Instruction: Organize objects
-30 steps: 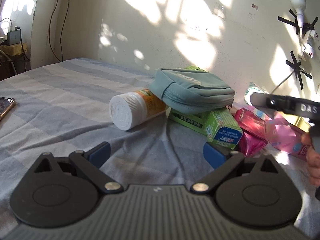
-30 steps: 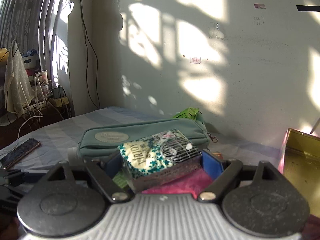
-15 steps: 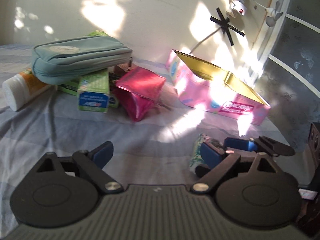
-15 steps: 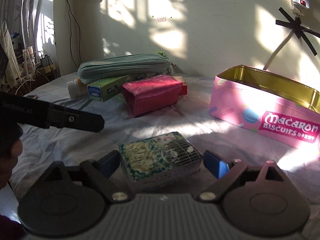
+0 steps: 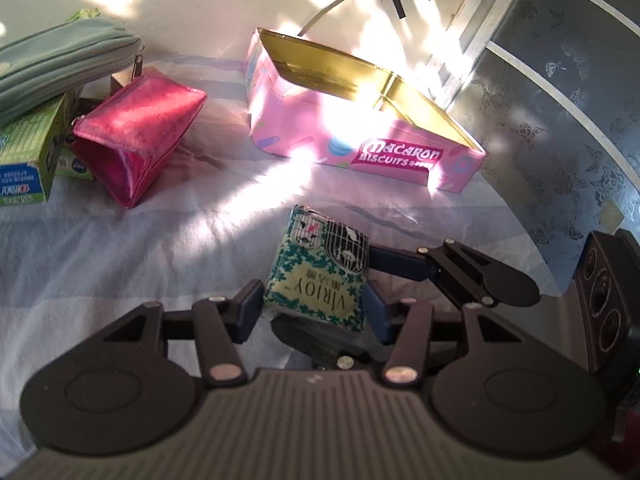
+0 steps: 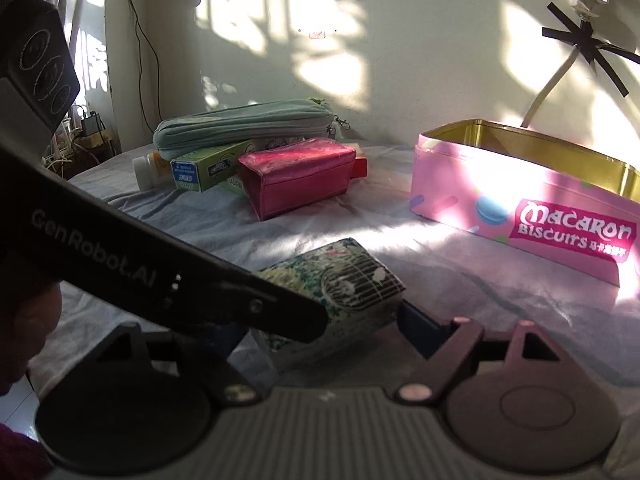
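Both grippers bracket the Virjoy tissue pack [image 5: 318, 280] on the bed [image 5: 120, 248]: left gripper [image 5: 312, 312] closing, pads against its sides; right gripper [image 6: 320, 328] closing, right pad apart. Macaron Biscuits tin [image 5: 360, 136] stands open beyond.

Both cameras sit low over the bed, each looking down along its own gripper's fingers. The left wrist camera is close behind the tissue pack [image 5: 320, 276] and faces the pink biscuit tin [image 5: 360, 136] just past it. The right wrist camera looks at the same tissue pack [image 6: 352, 284] from its other side, with the tin [image 6: 520, 196] farther off to the right. Both views share the pack, the tin and the red pouch [image 5: 136, 136] [image 6: 298, 174].
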`<state>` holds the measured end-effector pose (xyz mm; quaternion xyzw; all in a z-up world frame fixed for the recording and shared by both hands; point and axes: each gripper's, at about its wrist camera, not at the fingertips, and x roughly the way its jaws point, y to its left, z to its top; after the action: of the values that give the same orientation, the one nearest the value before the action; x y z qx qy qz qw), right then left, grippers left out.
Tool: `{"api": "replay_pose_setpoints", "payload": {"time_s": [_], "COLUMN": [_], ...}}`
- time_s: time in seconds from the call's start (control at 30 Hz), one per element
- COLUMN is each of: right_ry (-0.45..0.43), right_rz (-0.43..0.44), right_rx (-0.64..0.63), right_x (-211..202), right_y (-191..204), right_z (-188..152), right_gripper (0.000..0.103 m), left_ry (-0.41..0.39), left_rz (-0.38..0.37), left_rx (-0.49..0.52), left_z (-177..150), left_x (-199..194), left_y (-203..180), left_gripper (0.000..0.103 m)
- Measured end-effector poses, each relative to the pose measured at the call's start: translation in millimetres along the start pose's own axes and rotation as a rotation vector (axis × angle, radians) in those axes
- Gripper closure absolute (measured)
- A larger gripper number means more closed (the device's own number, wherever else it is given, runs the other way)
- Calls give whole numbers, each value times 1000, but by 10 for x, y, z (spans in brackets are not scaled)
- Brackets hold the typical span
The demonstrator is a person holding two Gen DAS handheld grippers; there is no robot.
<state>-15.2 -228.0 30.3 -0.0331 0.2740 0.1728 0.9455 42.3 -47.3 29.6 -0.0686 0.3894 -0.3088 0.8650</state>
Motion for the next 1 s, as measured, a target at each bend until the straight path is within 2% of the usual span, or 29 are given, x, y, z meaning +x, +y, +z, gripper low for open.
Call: {"api": "replay_pose_setpoints", "payload": {"time_s": [0.13, 0.27, 0.43, 0.53, 0.63, 0.73, 0.83, 1.0], "right_ry": [-137, -242, -289, -271, -245, -262, -288, -319], "right_rz": [-96, -207, -284, -307, -357, -351, -350, -335], "right_rx": [-44, -15, 95, 144, 176, 207, 192, 122], "right_x": [-179, -164, 41, 220, 381, 374, 298, 166], "right_y": [-155, -543, -1075, -1325, -1443, -1459, -1361, -1028], "right_z": [190, 500, 796, 863, 813, 735, 674, 522], "right_gripper": [20, 20, 19, 17, 7, 7, 6, 10], "left_ry": [-73, -156, -230, -226, -188, -210, -252, -354], "left_rz": [-5, 5, 19, 35, 82, 117, 108, 106], "left_rx": [77, 193, 253, 238, 226, 224, 214, 205], "left_z": [386, 826, 1245, 1367, 1356, 1259, 1139, 743], "left_x": [59, 342, 806, 1058, 1232, 1167, 921, 283], "left_y": [-284, -653, -990, -1028, -1018, -970, -900, -628], "left_gripper": [47, 45, 45, 44, 44, 42, 36, 31]}}
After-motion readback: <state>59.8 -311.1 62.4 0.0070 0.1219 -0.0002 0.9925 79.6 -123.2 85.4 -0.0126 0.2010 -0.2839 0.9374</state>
